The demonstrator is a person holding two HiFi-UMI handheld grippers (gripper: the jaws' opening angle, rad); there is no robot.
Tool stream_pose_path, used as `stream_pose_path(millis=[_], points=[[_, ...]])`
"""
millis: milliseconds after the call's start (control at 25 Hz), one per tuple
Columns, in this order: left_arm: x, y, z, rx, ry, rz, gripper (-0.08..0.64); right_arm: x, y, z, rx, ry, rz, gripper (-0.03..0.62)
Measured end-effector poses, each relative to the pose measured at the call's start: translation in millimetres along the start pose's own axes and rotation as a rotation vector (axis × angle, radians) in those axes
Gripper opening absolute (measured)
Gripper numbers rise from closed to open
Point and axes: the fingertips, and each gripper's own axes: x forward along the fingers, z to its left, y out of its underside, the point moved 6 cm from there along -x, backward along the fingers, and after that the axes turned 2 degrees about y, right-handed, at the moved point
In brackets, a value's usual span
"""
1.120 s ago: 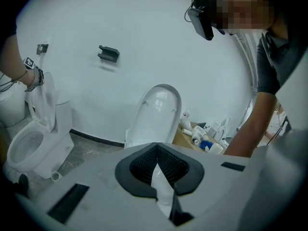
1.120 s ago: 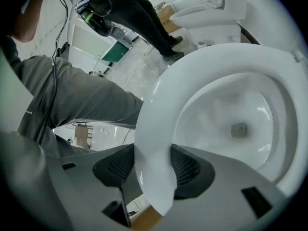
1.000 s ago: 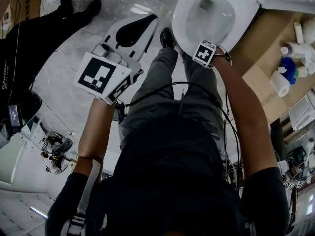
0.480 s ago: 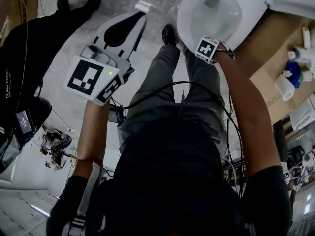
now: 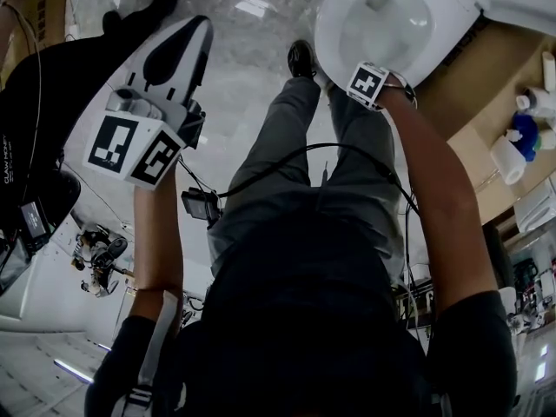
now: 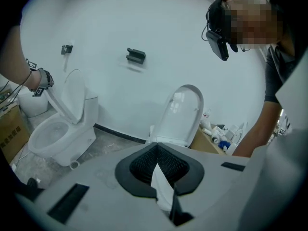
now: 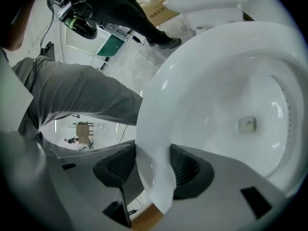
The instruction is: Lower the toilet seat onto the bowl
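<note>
The white toilet (image 5: 408, 16) stands at the top right of the head view. From the left gripper view its seat (image 6: 72, 97) is raised and tilted over the bowl (image 6: 53, 134). My right gripper (image 5: 367, 85) is at the seat's free edge. In the right gripper view the seat's rim (image 7: 156, 143) lies between the two black pads, which touch it on both sides; the jaws are closing on it. My left gripper (image 5: 169, 55) is held up over the floor at the left, shut with nothing in it.
A second person in black (image 5: 52, 85) stands at the left. Bottles and a paper roll (image 5: 512, 146) sit on cardboard (image 5: 486, 76) right of the toilet. Another toilet with a raised lid (image 6: 180, 114) stands against the wall. A cable hangs by my legs.
My left gripper has swung left and upward in the head view. The right gripper stays at the seat's edge, almost unmoved.
</note>
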Motion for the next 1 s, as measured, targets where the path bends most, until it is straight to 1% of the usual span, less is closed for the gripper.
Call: stream_pose_path(millis=[120, 200, 360, 400, 480, 520, 560, 600, 640, 760, 880, 920, 1000], points=[[-2, 1, 2, -0.004, -0.004, -0.001, 0.005, 5, -2, -4, -0.008, 0.028, -0.008, 0.236], [1, 5, 0, 0.002, -0.004, 0.002, 0.005, 8, 0, -9, -0.012, 0.033, 0.000, 0.236], [3, 15, -6, -0.008, -0.013, 0.011, 0.006, 13, 4, -9, -0.005, -0.015, -0.013, 0.236], [3, 16, -8, -0.009, -0.013, 0.013, 0.005, 13, 5, -8, 0.008, -0.020, -0.019, 0.237], [4, 15, -12, -0.011, -0.009, 0.010, 0.006, 10, 8, -7, 0.048, 0.000, -0.036, 0.238], [3, 15, -13, -0.012, -0.007, 0.009, 0.006, 8, 9, -4, 0.081, -0.005, -0.067, 0.256], [3, 13, -15, -0.010, -0.004, 0.008, 0.005, 7, 7, 2, 0.117, -0.028, -0.118, 0.284], [2, 11, -17, -0.005, -0.002, 0.007, 0.005, 6, 6, 6, 0.150, -0.042, -0.165, 0.291], [1, 9, -19, 0.000, 0.000, 0.004, 0.005, 2, 8, 8, 0.174, -0.034, -0.191, 0.293], [-3, -2, -27, 0.011, 0.007, -0.009, 0.005, -12, 22, 17, 0.220, 0.005, -0.205, 0.291], [-12, -14, -37, 0.017, 0.015, -0.021, 0.006, -34, 36, 28, 0.247, 0.073, -0.219, 0.285], [-14, -19, -41, 0.021, 0.018, -0.025, 0.005, -44, 40, 33, 0.264, 0.084, -0.235, 0.252], [-21, -28, -48, 0.030, 0.024, -0.039, 0.006, -70, 45, 39, 0.299, 0.125, -0.290, 0.008]])
